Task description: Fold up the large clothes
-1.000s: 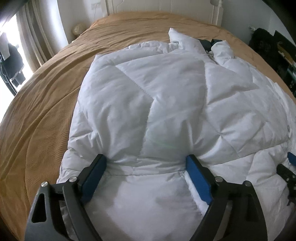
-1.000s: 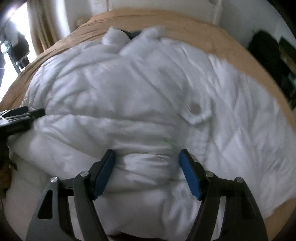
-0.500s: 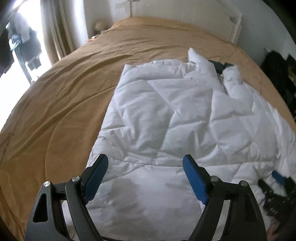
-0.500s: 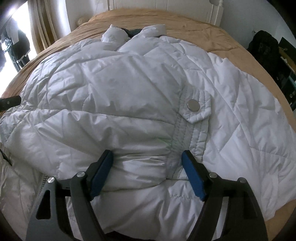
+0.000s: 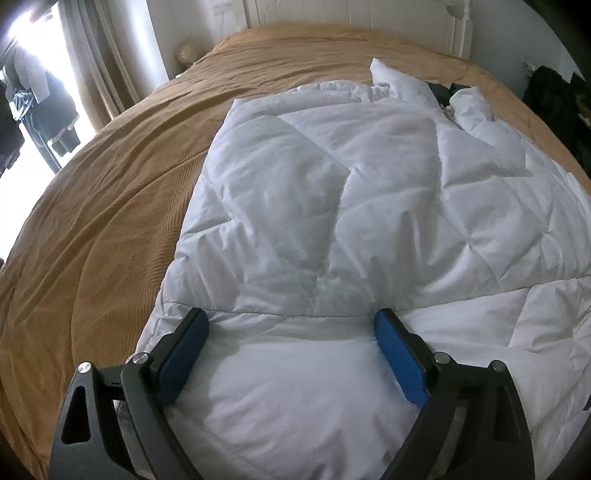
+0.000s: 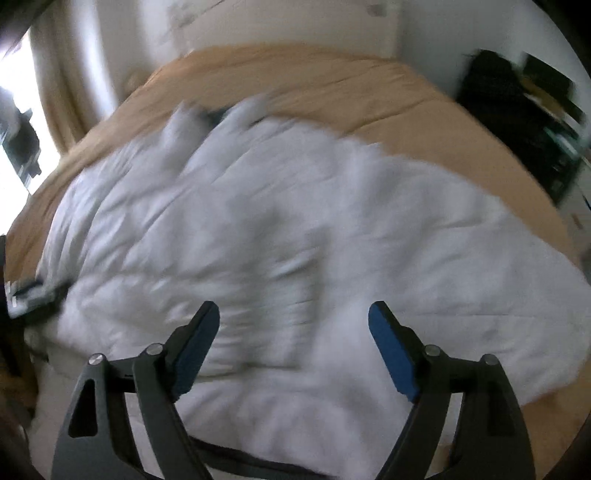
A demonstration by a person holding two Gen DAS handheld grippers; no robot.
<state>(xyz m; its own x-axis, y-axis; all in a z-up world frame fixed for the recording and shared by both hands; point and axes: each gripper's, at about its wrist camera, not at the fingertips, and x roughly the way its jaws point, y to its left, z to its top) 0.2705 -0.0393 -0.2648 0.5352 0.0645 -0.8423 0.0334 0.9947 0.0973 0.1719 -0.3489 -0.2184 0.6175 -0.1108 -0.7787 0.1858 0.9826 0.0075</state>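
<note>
We see a white quilted puffer jacket spread across a bed covered with a tan bedspread, and we take that bedspread as our landmark throughout. The bedspread is a fine-ribbed, corduroy-like fabric, wrinkled into long shallow folds to the left of the jacket. The jacket lies on top of it, toward its right half, with the collar pointing at the far end where a white panelled headboard rises above the bedspread. Its shell is smooth and faintly glossy, stitched into large diamond-shaped panels that puff up softly between the seams, and a dark lining shows at the open neck. In the left wrist view, the left gripper sits low over the jacket's near portion, its dark, angular arms ending in flat blue pads. The jaws have just been opening and stand spread wide, with a soft mound of the white fabric bulging up between them; we cannot say that the pads squeeze it. The right wrist view is smeared by motion blur. There the right gripper hangs above the jacket, its jaws likewise just opened and set well apart, with nothing pinched between the blue pads. In that view the jacket covers most of the bedspread, and only a tan band stays bare beyond the collar. Pale curtains hang beyond the bedspread's far left edge.
</note>
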